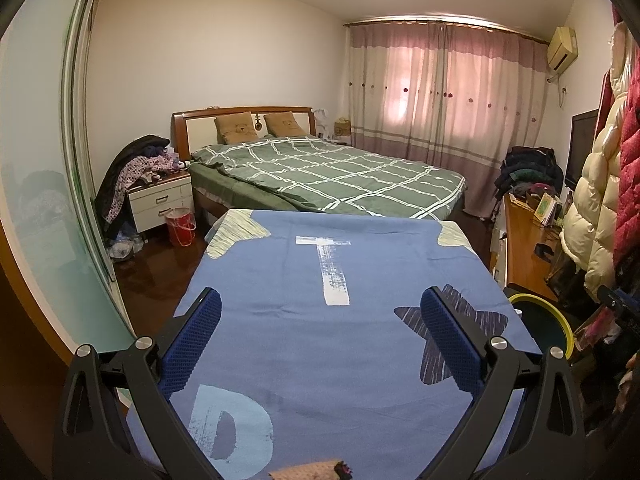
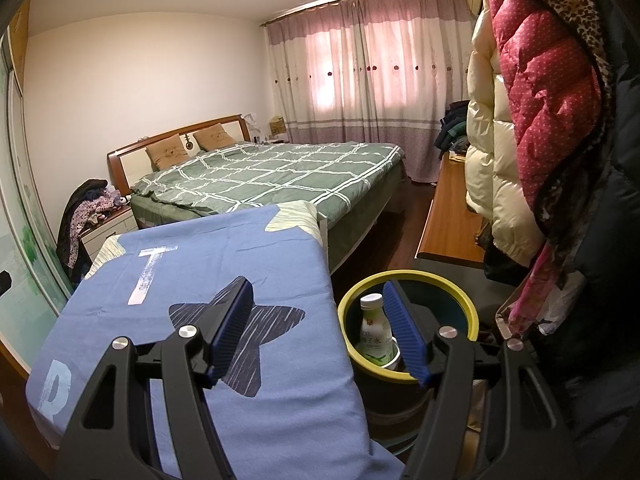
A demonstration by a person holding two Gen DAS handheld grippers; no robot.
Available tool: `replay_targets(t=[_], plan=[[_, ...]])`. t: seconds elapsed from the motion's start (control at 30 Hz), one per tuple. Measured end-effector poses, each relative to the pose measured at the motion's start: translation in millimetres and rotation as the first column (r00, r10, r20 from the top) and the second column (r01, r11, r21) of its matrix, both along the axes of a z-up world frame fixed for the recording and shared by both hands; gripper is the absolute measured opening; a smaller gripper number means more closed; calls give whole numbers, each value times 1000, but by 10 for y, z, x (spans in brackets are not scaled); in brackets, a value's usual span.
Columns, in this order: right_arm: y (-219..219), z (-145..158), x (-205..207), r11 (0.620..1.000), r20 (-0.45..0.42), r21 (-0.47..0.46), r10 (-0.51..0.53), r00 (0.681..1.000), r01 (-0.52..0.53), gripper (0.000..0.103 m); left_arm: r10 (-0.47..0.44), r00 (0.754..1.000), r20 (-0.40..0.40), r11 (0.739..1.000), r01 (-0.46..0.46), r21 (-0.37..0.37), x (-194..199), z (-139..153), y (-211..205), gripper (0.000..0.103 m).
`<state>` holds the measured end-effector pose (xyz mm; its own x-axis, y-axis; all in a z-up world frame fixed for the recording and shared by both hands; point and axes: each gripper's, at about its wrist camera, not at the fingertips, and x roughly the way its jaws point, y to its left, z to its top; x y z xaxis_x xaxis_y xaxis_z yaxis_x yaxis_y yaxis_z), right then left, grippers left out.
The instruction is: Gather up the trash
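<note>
A dark bin with a yellow rim (image 2: 472, 312) stands on the floor right of the blue-cloth table (image 2: 224, 264). A white bottle with a green label (image 2: 374, 332) stands upright inside it. My right gripper (image 2: 318, 292) is open and empty, hovering over the table's right edge and the bin's left side. My left gripper (image 1: 320, 300) is open and empty above the blue cloth (image 1: 320, 340). The bin's rim (image 1: 540, 304) shows at the table's right edge in the left wrist view. A small pinkish item (image 1: 316, 470) lies at the table's near edge, partly cut off.
A bed with a green checked cover (image 1: 340, 172) lies beyond the table. A nightstand piled with clothes (image 1: 160, 196) and a red bucket (image 1: 182, 226) stand left. A wooden desk (image 2: 452, 216) and hanging coats (image 2: 540, 120) crowd the right side.
</note>
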<state>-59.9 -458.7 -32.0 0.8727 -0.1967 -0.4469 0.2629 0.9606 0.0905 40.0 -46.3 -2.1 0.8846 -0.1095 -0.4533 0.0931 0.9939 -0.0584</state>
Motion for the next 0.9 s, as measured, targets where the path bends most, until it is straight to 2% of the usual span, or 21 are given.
replay_targets(t=[0.3,0.43,0.53,0.63,0.73,0.8,0.9], plan=[[35,-18,54,1000,-6,-1,1,1000,-1,64,-5,1000,-5,1000,5,-7,57,35,2,98],[69,-26,147,1000,-18,-4,6,1000,-6,64,-11,1000,-10,1000,11,-15,205,54,12,98],[112,-59,265,1000,-32,-3,16,999,-16,65,-21,1000,5,1000,21,13,360,-1,-18,98],[140,-83,524,999,-62,3,44,997,-44,68,-1,1000,-22,998,2,58,699,-123,-50,98],[211,-169,924,995,-108,20,95,990,-94,75,31,994,-104,997,-23,80,1222,-351,-5,98],[274,-236,1214,992,-136,19,125,983,-124,84,54,987,-151,995,-41,90,1594,-516,44,98],[358,-374,1687,982,-170,65,185,968,-177,88,114,968,-222,989,-90,115,2125,-816,150,98]])
